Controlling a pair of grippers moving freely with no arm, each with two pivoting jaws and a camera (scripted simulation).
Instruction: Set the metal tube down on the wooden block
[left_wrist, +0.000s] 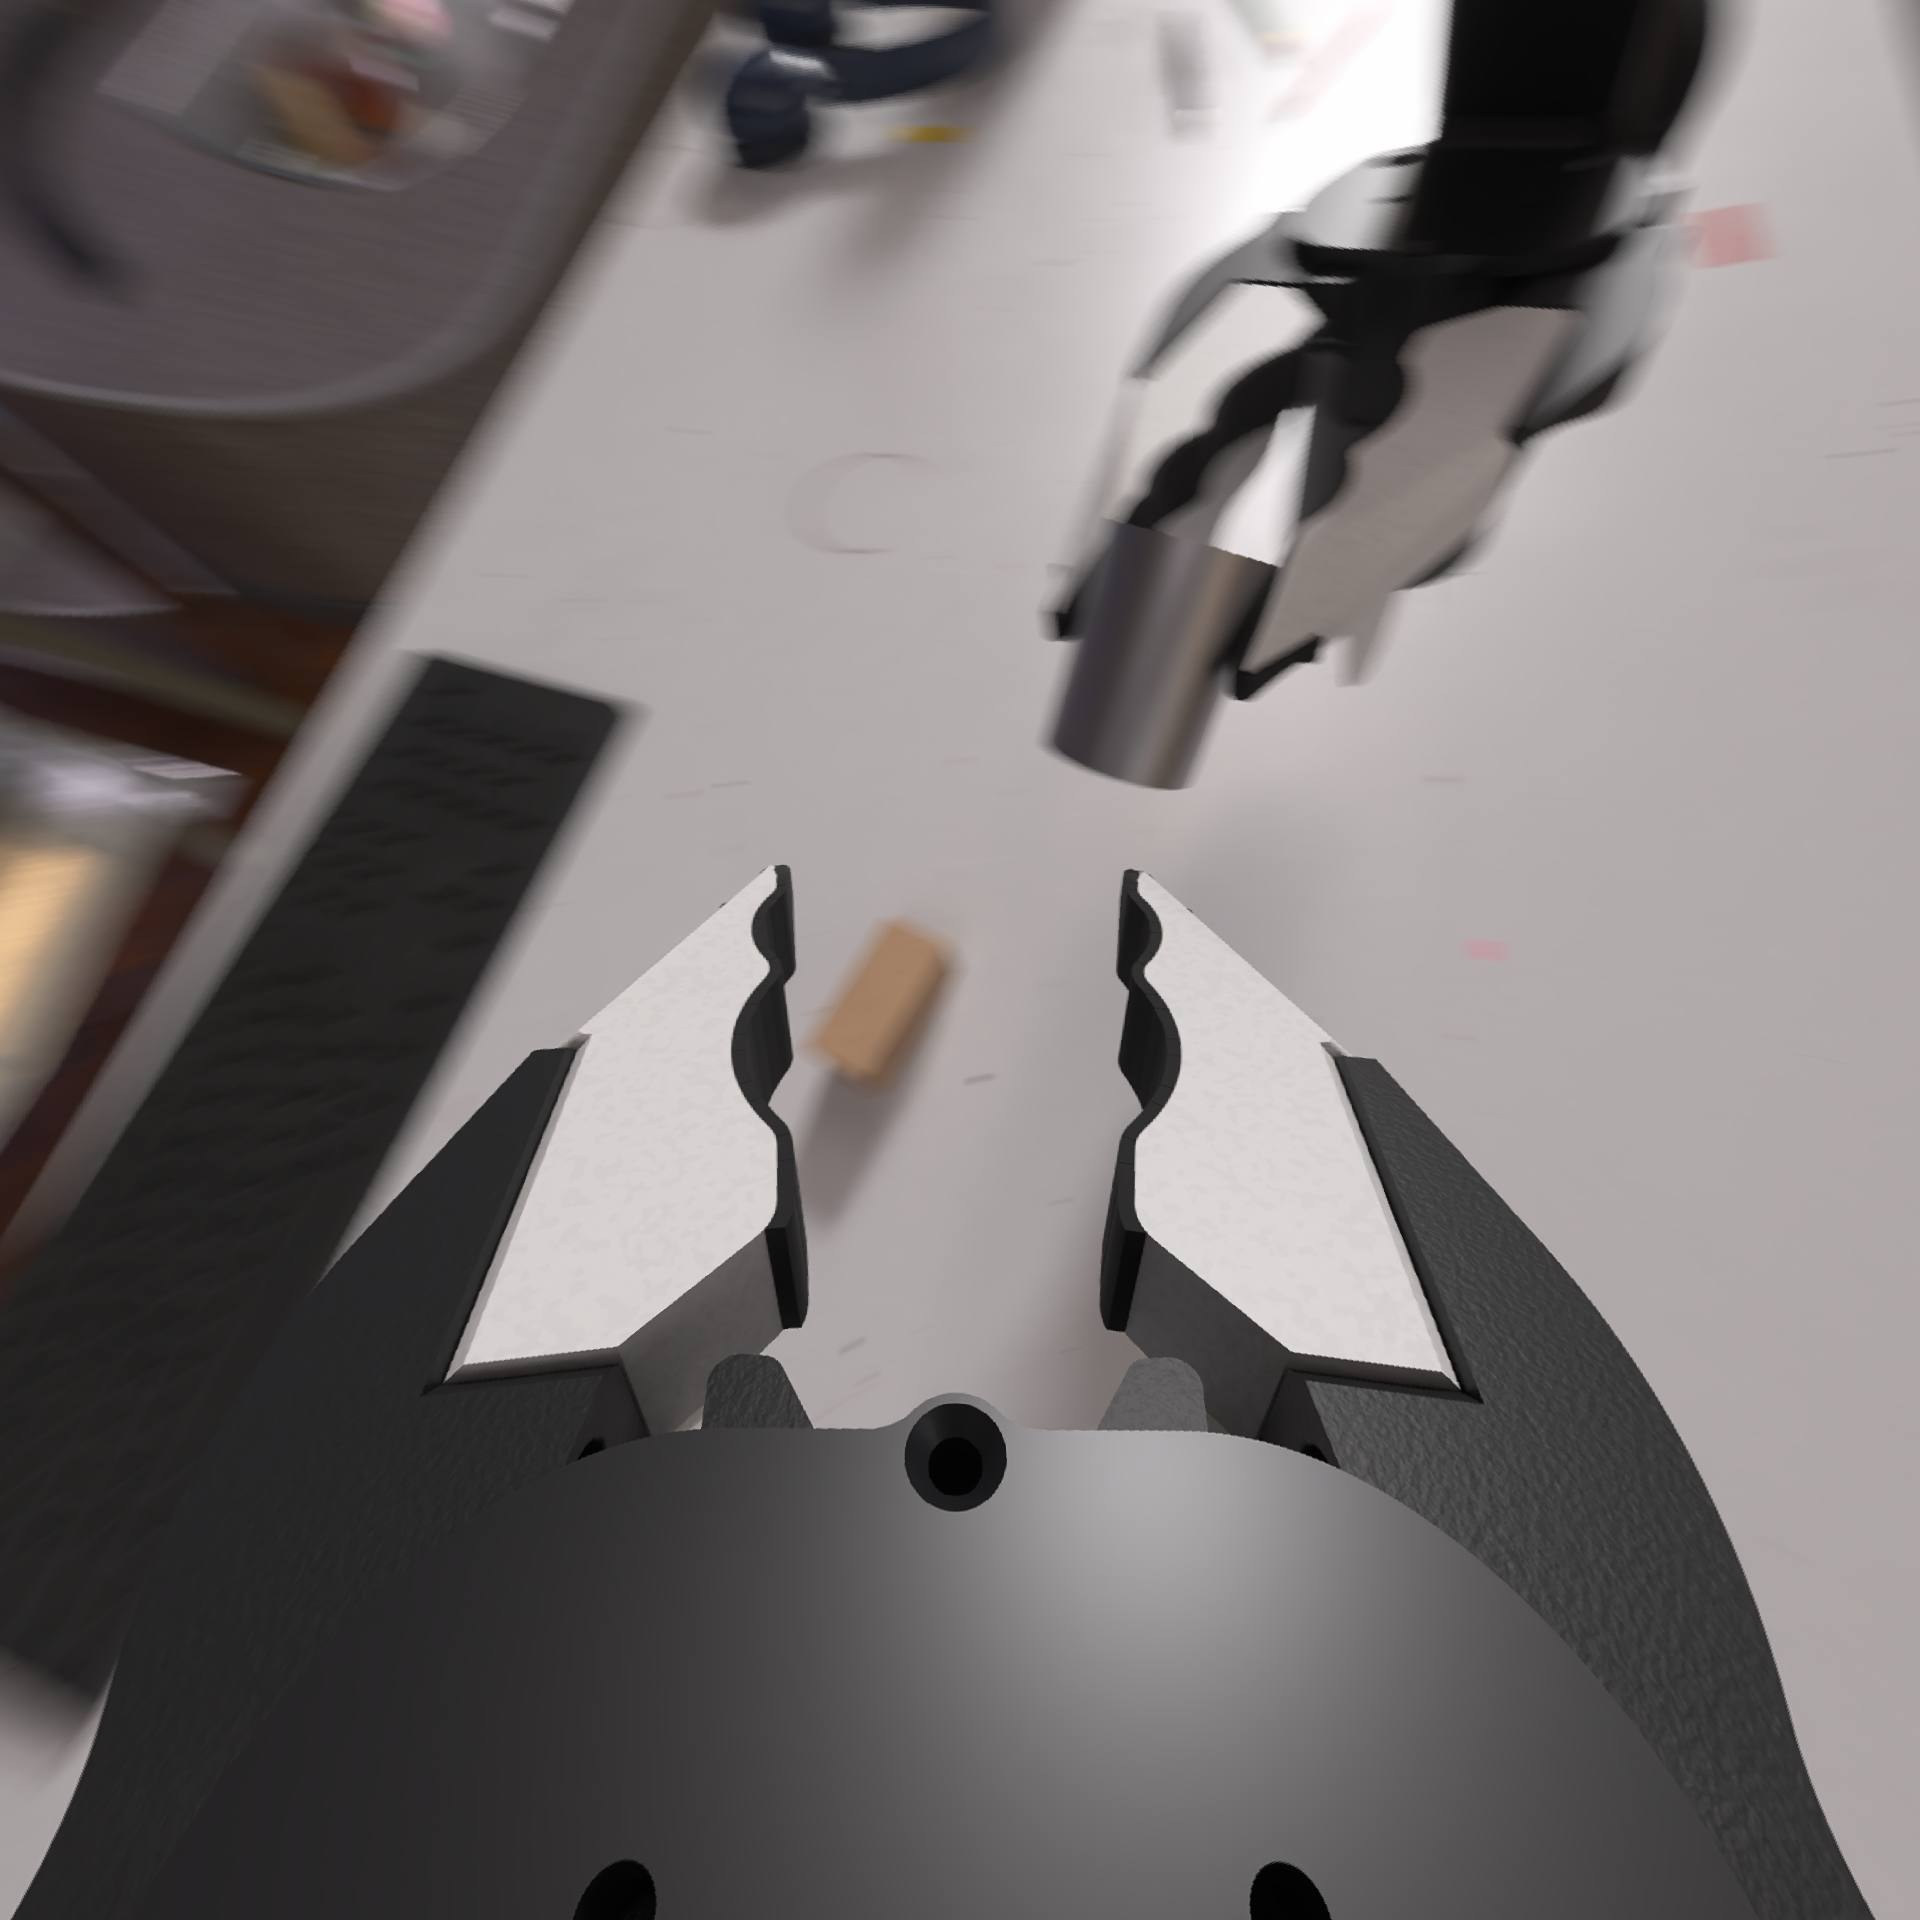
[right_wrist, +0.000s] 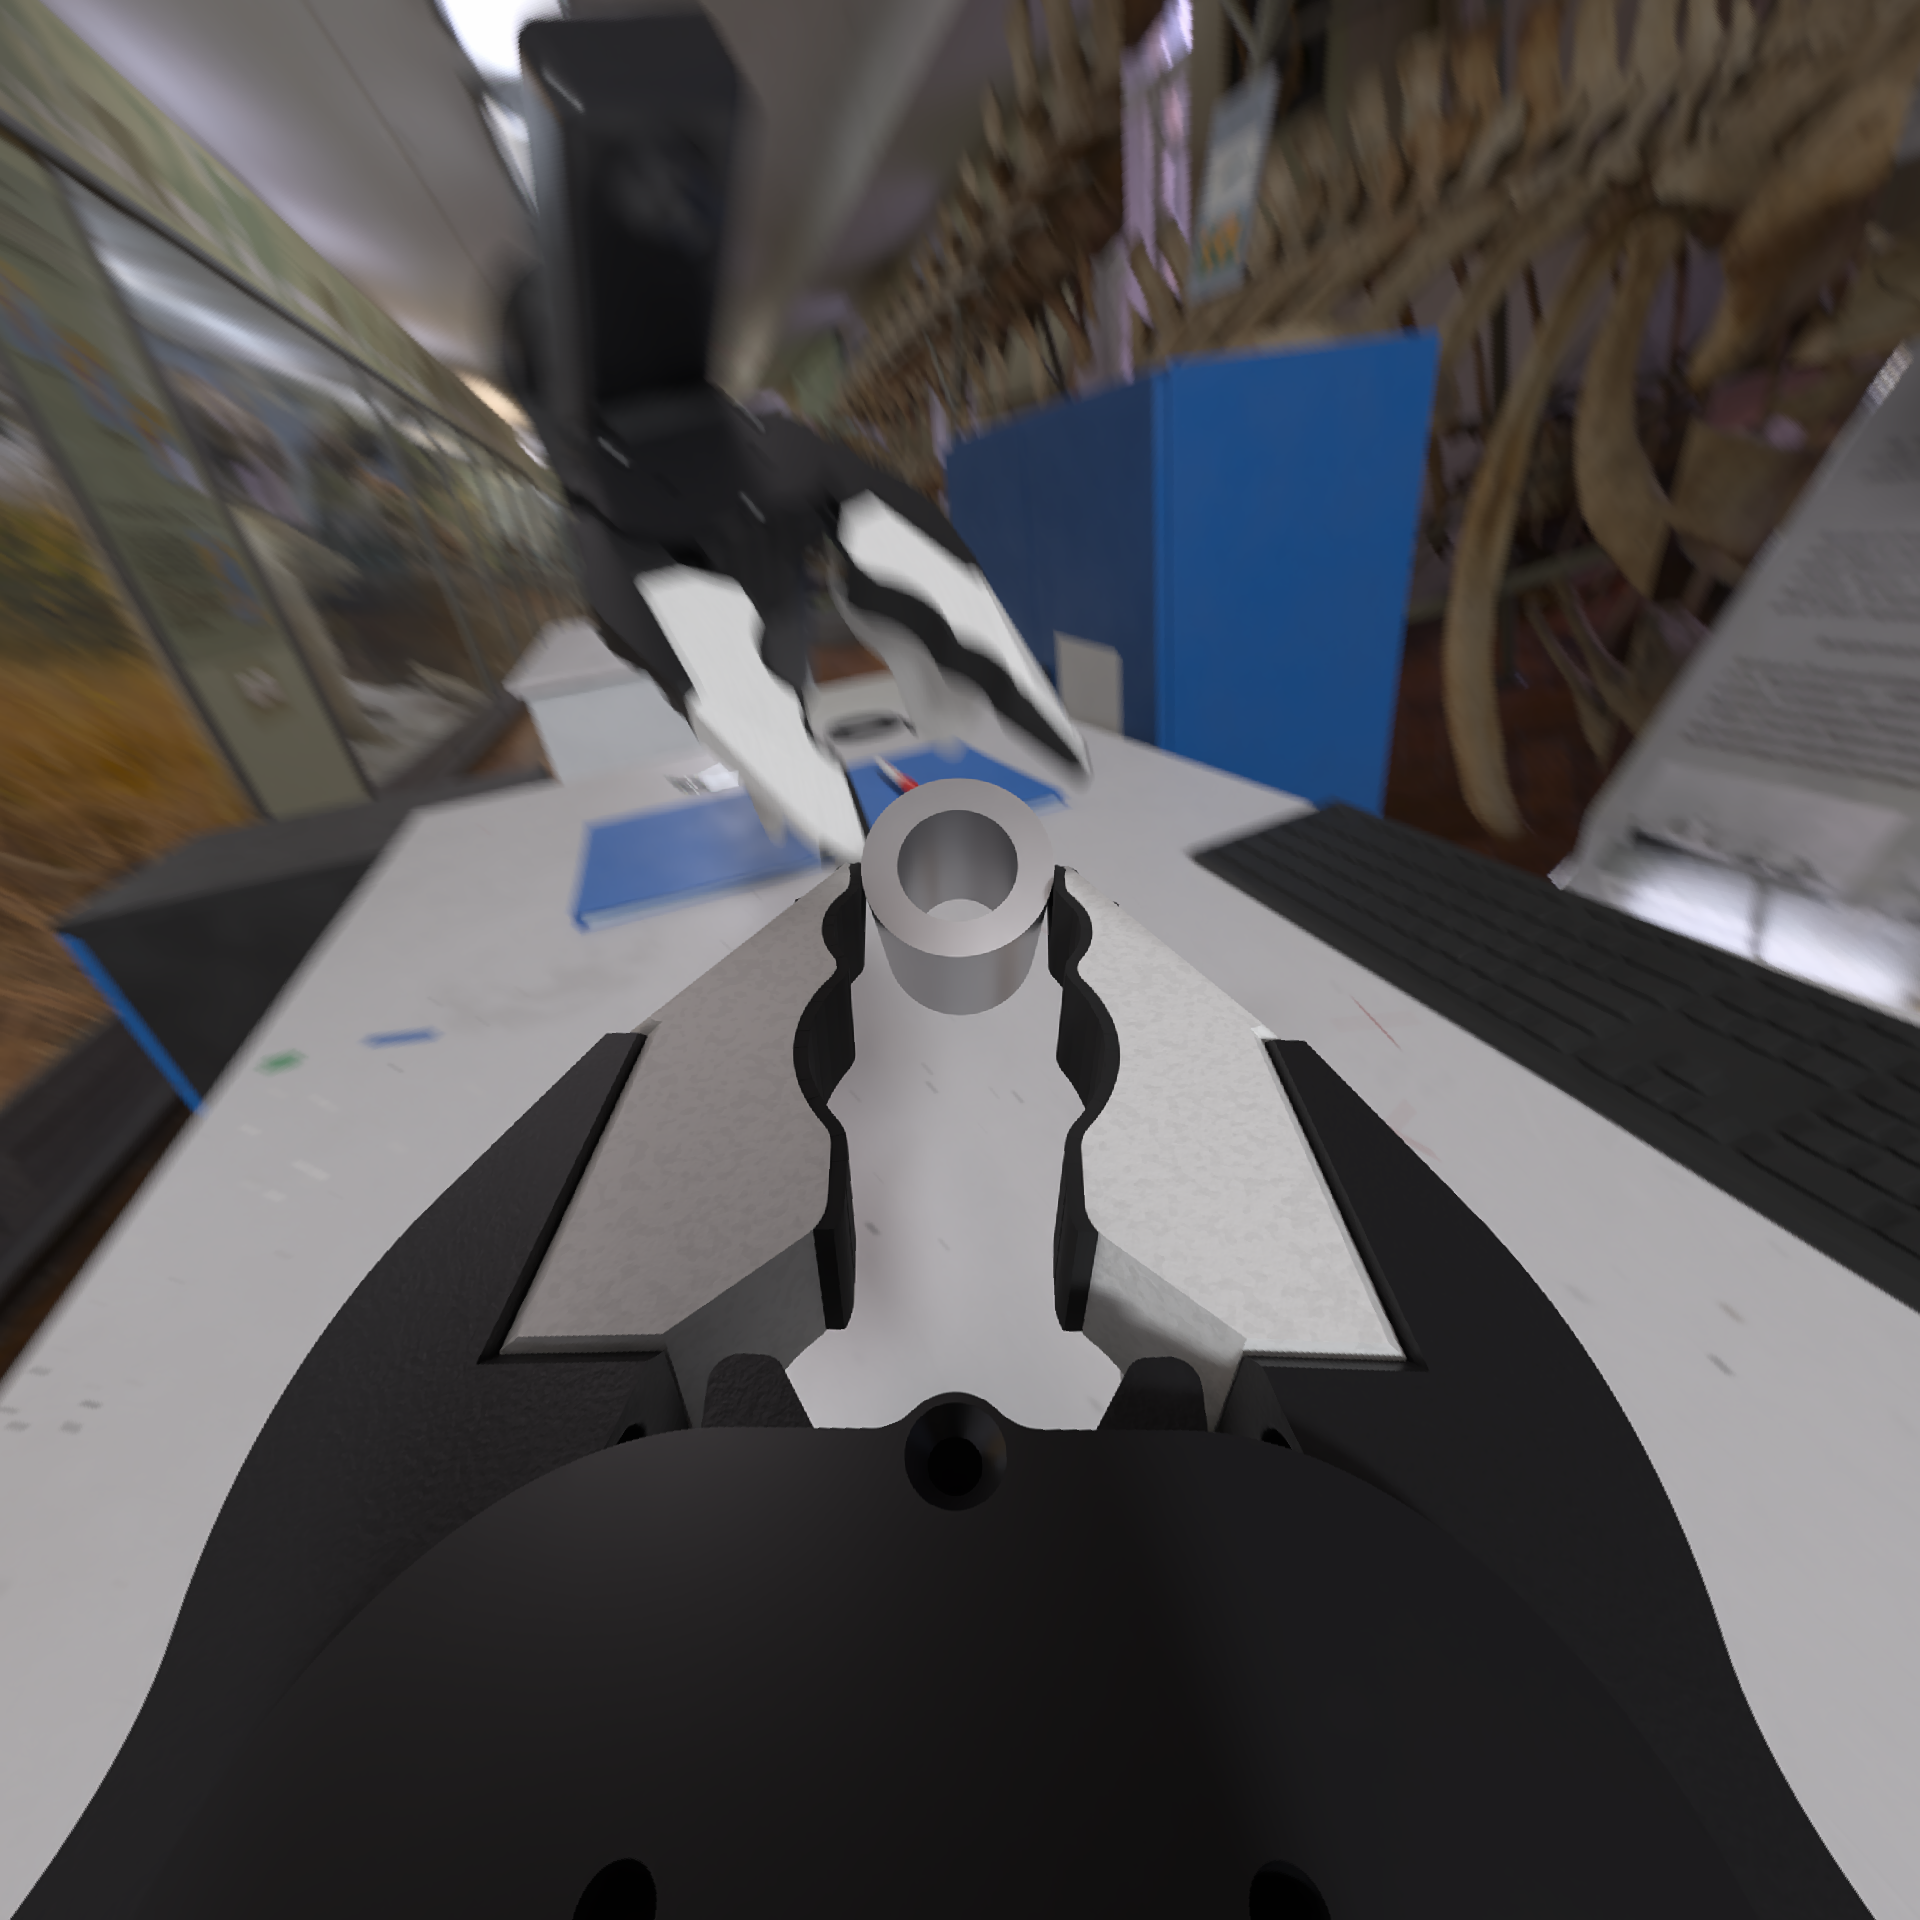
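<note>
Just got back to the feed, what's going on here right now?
The right gripper is shut on the metal tube, holding it clear above the white table. The left gripper is open and empty, looking down at the wooden block, which lies on the table between its fingertips in that view. The tube is not yet on the block.

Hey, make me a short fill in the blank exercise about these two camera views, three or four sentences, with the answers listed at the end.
1. The metal tube is held between the fingers of the ______ gripper.
2. The left gripper holds nothing and its fingers are ______.
3. The wooden block lies on the ______ table, not yet touched by the tube.
4. In the left wrist view, the long dark keyboard lies to the ______ of the block.

Missing words: right; open; white; left
</note>
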